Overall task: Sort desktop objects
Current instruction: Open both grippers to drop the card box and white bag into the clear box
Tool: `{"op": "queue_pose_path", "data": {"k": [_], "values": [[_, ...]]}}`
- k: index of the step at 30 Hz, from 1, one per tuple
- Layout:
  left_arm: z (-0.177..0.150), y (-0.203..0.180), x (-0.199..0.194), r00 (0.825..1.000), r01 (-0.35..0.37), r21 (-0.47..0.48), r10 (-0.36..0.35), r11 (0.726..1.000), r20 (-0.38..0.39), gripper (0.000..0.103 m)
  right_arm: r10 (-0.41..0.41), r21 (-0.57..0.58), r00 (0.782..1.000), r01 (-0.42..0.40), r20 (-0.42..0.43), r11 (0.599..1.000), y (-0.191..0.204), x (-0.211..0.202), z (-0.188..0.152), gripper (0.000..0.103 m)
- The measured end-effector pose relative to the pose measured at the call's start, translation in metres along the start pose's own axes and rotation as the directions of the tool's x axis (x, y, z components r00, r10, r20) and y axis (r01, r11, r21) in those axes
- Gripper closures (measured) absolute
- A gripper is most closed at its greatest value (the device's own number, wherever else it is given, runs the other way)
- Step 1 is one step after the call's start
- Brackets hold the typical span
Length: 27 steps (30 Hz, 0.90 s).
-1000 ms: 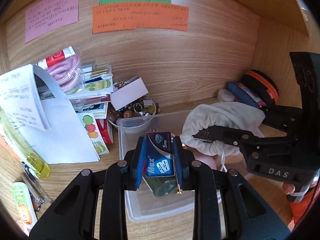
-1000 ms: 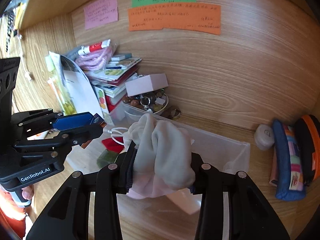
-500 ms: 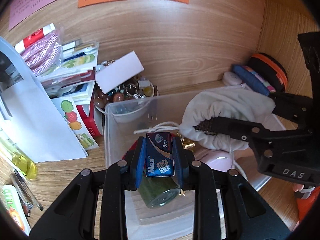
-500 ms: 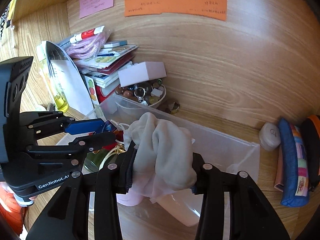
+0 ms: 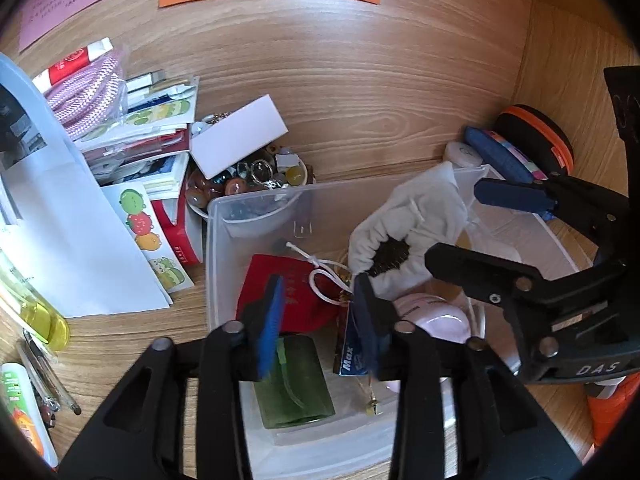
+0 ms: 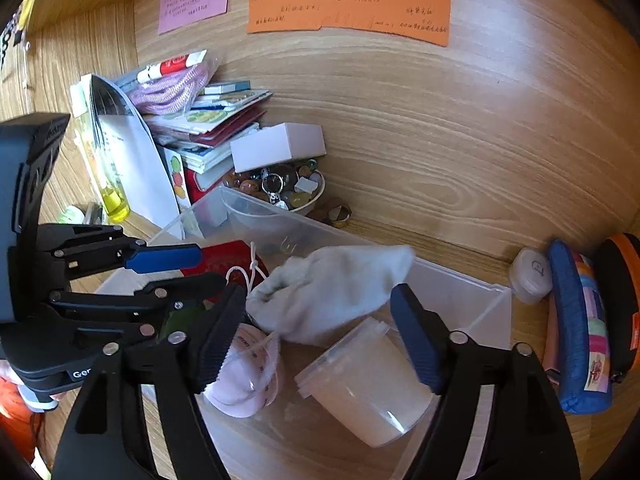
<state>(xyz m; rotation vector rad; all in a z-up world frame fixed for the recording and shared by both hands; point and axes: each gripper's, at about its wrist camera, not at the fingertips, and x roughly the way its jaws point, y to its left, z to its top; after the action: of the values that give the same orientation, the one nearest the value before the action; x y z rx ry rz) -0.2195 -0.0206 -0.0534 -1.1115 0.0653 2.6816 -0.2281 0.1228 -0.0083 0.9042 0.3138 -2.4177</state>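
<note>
Left wrist view: the left gripper (image 5: 316, 312) is seen spread over the clear bin (image 5: 216, 264), nothing being pinched; the small blue box (image 5: 354, 354) lies against its right finger (whether it is yet at rest cannot be told). In the right wrist view the right gripper (image 6: 316, 336) is likewise spread, with the white pouch (image 6: 332, 288) lying between its fingers and apparently free of them.

Both items are judged to have been let go into the bin, so the step in hand is the release. Next, both grippers would need to be lifted clear of the bin walls without the pouch cord (image 5: 320, 276) being snagged, and a loose item outside chosen.

Inside the bin a red pouch (image 5: 296, 292), a green jar (image 5: 296, 384), a pink case (image 6: 244, 380) and a lidded cup (image 6: 368, 384) are seen crowded together. The bin rests on a wooden desk (image 5: 120, 328) enclosed by wood panels, on which paper notes (image 6: 348, 8) are stuck. A bowl of beads (image 6: 280, 188), stacked booklets (image 6: 216, 120) and cases (image 6: 576, 320) lie outside it.
</note>
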Motion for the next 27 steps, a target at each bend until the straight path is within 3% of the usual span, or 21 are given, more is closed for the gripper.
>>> {"op": "queue_pose_path", "data": {"k": [4, 7, 11, 17, 21, 27], "values": [[-0.001, 0.002, -0.005, 1.000, -0.009, -0.014, 0.009, 1.000, 0.015, 0.058, -0.004, 0.011, 1.000, 0.004, -0.004, 1.000, 0.001, 0.001, 0.000, 0.022], [0.001, 0.004, -0.012, 0.999, 0.005, -0.021, -0.005, 1.000, 0.033, 0.055, 0.008, 0.011, 1.000, -0.008, -0.007, 1.000, 0.001, 0.000, 0.001, 0.022], [0.004, 0.005, -0.028, 0.997, 0.012, -0.035, -0.009, 0.999, 0.081, 0.043, 0.039, 0.021, 0.999, -0.039, 0.022, 0.999, 0.000, -0.012, 0.004, 0.021], [0.009, 0.004, -0.066, 0.990, -0.039, -0.028, 0.042, 0.999, 0.138, 0.037, 0.009, 0.014, 0.998, -0.010, 0.056, 1.000, 0.001, -0.043, 0.009, 0.021], [0.000, 0.002, -0.095, 0.982, -0.061, -0.018, 0.063, 0.998, 0.175, 0.030, -0.020, 0.019, 0.995, 0.018, 0.094, 1.000, 0.000, -0.071, 0.005, 0.015], [-0.026, -0.007, -0.130, 0.975, -0.092, -0.001, 0.091, 0.996, 0.204, 0.019, -0.015, 0.048, 0.993, 0.010, 0.114, 0.999, 0.004, -0.104, -0.015, 0.014]]}}
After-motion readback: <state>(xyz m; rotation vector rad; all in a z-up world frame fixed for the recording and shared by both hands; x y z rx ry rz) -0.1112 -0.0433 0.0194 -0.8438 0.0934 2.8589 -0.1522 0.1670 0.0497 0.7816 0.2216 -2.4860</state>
